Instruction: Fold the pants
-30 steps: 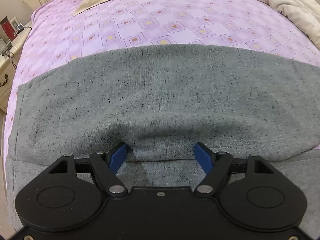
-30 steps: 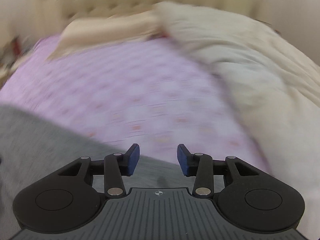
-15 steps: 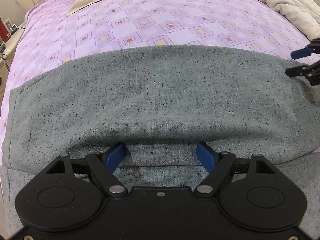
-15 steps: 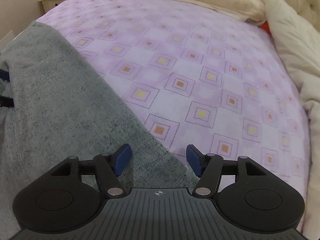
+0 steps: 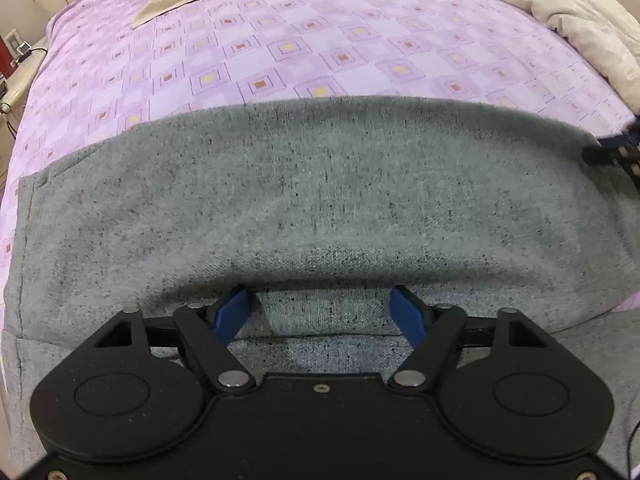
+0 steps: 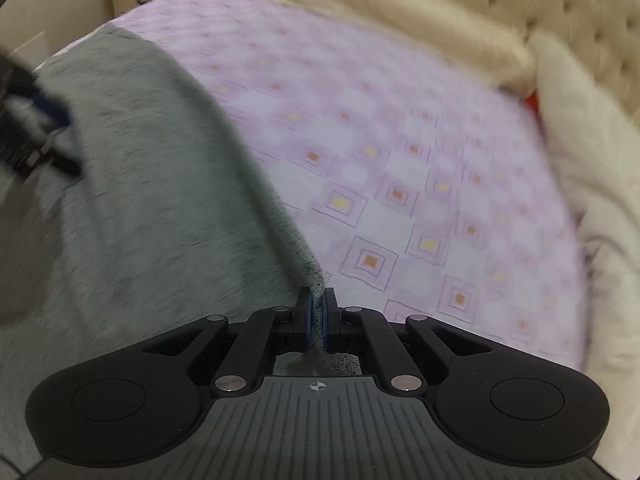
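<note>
left gripper (image 5: 322, 306): black body, blue pads, silver screws | right gripper (image 6: 318, 320): black arms, ribbed grey plate, crosshair mark

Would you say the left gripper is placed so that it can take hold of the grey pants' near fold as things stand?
Probably yes. The left gripper stands open with the pants fold bunched between its fingers and nothing in the way; the right gripper is shut on the far edge.

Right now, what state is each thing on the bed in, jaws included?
Grey pants: spread flat across the bed, near edge doubled over.
Left gripper: jaws wide open around that doubled edge, pressing nothing.
Right gripper: jaws have just been closing, now pinching the pants' edge.
Purple bedsheet: smooth.
Cream duvet: bunched up.
</note>
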Demonstrator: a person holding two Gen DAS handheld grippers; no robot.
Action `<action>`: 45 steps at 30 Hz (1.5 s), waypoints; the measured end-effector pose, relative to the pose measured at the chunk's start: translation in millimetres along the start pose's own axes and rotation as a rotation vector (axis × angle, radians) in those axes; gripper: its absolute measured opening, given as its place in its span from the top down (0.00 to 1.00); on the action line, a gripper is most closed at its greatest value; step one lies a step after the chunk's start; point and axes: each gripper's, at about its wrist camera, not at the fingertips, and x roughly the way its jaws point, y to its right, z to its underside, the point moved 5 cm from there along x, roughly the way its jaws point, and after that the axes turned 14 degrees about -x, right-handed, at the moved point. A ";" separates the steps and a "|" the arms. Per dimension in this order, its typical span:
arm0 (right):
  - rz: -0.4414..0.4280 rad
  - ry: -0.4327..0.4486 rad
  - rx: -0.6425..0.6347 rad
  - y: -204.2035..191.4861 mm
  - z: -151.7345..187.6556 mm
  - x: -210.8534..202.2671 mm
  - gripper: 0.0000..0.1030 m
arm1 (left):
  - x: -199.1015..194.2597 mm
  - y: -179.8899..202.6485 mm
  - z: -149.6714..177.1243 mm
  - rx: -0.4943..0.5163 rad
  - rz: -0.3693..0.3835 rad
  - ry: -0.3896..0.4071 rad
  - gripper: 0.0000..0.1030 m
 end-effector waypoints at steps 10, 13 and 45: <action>0.046 0.039 -0.135 -86.1 15.1 -41.0 0.95 | -39.8 7.2 -21.8 -0.079 0.150 0.048 0.24; 0.061 0.028 -0.167 -98.8 16.9 -38.2 0.95 | -35.5 7.2 -26.1 -0.155 0.211 -0.006 0.22; 0.236 0.302 0.612 -24.4 69.5 -107.9 0.68 | -27.0 -14.2 -27.7 -0.303 0.183 -0.019 0.89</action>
